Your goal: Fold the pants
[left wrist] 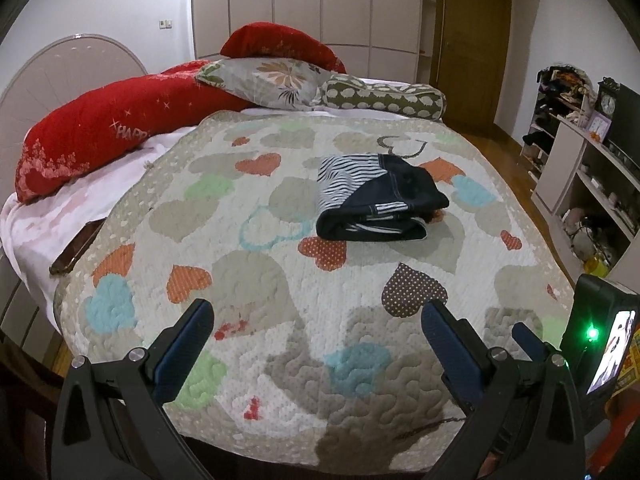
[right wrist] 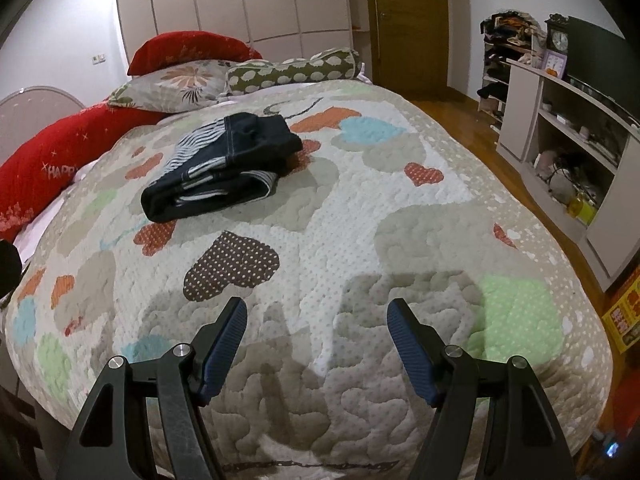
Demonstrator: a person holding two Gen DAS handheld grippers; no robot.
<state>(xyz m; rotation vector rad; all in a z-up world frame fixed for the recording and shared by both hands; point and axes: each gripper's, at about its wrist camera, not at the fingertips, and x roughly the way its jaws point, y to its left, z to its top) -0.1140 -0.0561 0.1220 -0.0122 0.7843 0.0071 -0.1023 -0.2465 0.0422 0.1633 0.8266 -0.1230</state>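
Observation:
The pants (left wrist: 380,198) are dark navy with black-and-white striped parts. They lie folded in a compact bundle on the heart-patterned quilt (left wrist: 280,280), toward the far middle of the bed. They also show in the right wrist view (right wrist: 224,168), at the far left. My left gripper (left wrist: 318,320) is open and empty, held above the quilt's near edge, well short of the pants. My right gripper (right wrist: 316,316) is open and empty, also above the near part of the quilt (right wrist: 360,240).
Red pillows (left wrist: 100,132), a floral pillow (left wrist: 264,80) and a spotted bolster (left wrist: 384,98) lie at the head of the bed. A shelf unit (right wrist: 560,128) with clutter stands on the right across a strip of wood floor. A wardrobe and door are behind.

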